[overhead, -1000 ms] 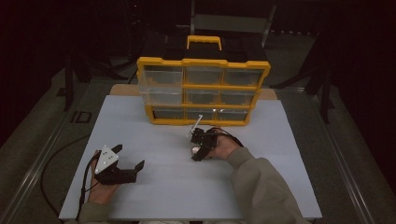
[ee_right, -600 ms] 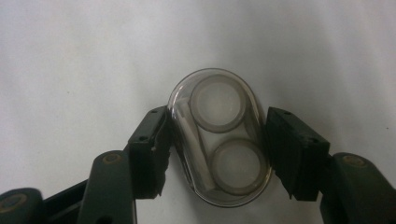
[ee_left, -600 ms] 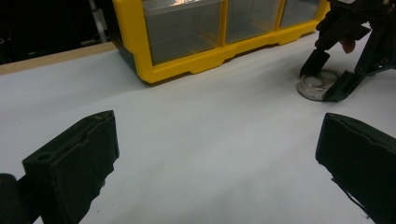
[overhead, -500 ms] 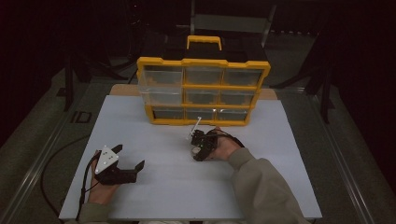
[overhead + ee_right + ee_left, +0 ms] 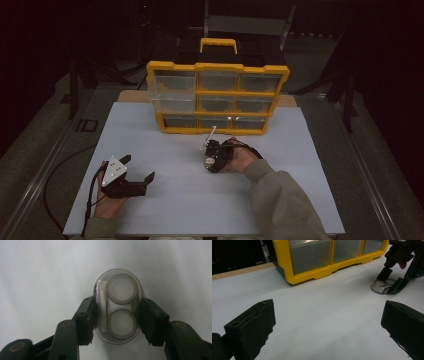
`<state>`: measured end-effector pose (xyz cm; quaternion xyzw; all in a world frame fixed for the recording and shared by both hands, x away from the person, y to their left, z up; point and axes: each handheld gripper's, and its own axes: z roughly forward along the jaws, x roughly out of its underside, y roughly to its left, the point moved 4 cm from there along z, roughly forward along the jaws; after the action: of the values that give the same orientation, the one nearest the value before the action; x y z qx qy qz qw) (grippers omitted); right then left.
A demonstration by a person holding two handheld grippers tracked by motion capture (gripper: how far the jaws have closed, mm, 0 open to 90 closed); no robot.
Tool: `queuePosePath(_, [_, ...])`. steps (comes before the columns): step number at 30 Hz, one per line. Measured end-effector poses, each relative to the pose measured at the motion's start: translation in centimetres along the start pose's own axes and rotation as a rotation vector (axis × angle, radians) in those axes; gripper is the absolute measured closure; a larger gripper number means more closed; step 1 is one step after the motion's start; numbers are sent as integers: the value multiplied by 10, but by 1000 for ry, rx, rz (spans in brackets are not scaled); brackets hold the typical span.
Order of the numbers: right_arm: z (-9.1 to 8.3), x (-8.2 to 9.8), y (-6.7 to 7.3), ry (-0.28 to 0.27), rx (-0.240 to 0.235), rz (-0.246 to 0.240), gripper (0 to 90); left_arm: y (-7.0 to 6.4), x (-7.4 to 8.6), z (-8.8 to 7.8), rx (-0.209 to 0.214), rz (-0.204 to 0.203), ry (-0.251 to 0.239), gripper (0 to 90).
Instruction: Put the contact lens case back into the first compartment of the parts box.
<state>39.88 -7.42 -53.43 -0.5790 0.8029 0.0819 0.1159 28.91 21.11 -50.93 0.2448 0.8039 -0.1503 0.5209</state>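
Observation:
A small clear oval case (image 5: 117,306) with two round discs inside lies on the white table (image 5: 200,210). My right gripper (image 5: 116,315) points down over it. Its jaws have just been closing, and both pads now press on the case's long sides. From the high view the case (image 5: 208,161) sits under the right gripper (image 5: 210,159), a little in front of the organizer. The left gripper view has the case (image 5: 380,287) at its far right, between the right gripper's tips. My left gripper (image 5: 138,167) rests at the front left, open, with nothing between its jaws.
A yellow organizer (image 5: 217,97) with clear drawers and a carry handle stands upright at the back of the table; its lower left corner (image 5: 294,277) shows in the left gripper view. Bare white table lies between the two hands. Dark floor surrounds the table.
The right gripper's jaws have drawn in around the small case. Both hands have stayed where they were.

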Motion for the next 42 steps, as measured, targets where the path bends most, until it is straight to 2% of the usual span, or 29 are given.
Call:
queuePosePath(2, [0, 0, 0, -8, -7, 13, 494, 0, 0, 0, 0, 0, -1, 1])
queuePosePath(3, [-1, 0, 2, -1, -7, 64, 494, 0, 0, 0, -1, 0, -1, 1])
queuePosePath(4, [-1, 2, -3, -9, -14, 22, 494, 0, 0, 0, -1, 0, -1, 0])
queuePosePath(5, [-1, 1, 1, -15, -18, 81, 494, 0, 0, 0, -1, -1, -1, 1])
queuePosePath(6, [-1, 0, 2, -17, -20, 95, 494, 0, 0, 0, 0, 0, -1, 1])
queuePosePath(12, [-2, 0, 1, -17, -24, 96, 493, 0, 0, 0, -1, 0, 0, 0])
queuePosePath(13, [-2, 1, -1, -17, -21, 58, 494, 0, 0, 0, -1, 0, -1, 0])
queuePosePath(15, [-3, 2, -3, -16, -23, 33, 494, 0, 0, 0, 0, 1, -1, 0])
queuePosePath(17, [-3, 1, -2, -18, -24, 53, 494, 0, 0, 0, 0, 0, 0, 0])
queuePosePath(20, [-6, 2, -3, -25, -27, 51, 494, 0, 0, 0, 0, 0, -1, 0])
queuePosePath(22, [-7, 2, -2, -23, -23, 74, 494, 0, 0, 0, 0, 1, 0, 1])
queuePosePath(26, [-10, 2, -2, -35, -22, 70, 494, 0, 0, 0, 2, 1, -3, 0])
queuePosePath(28, [-11, 2, -1, -35, -25, 89, 494, 0, 0, 0, 2, 1, -3, 0])
queuePosePath(32, [-15, 2, -4, -44, -20, 74, 494, -1, 0, 0, 3, 2, -2, 0])
queuePosePath(35, [-18, 2, -2, -38, -22, 108, 494, -1, 0, 0, 2, 2, -2, 0])
queuePosePath(38, [-20, 3, -5, -51, -19, 82, 494, 0, 0, 0, 1, 2, -2, 0])
queuePosePath(39, [-22, 3, -3, -43, -18, 107, 494, 0, 0, 0, 0, 1, -2, 0])
queuePosePath(42, [-24, 2, -4, -58, -19, 99, 494, -1, 0, 0, 2, 3, 0, 0])
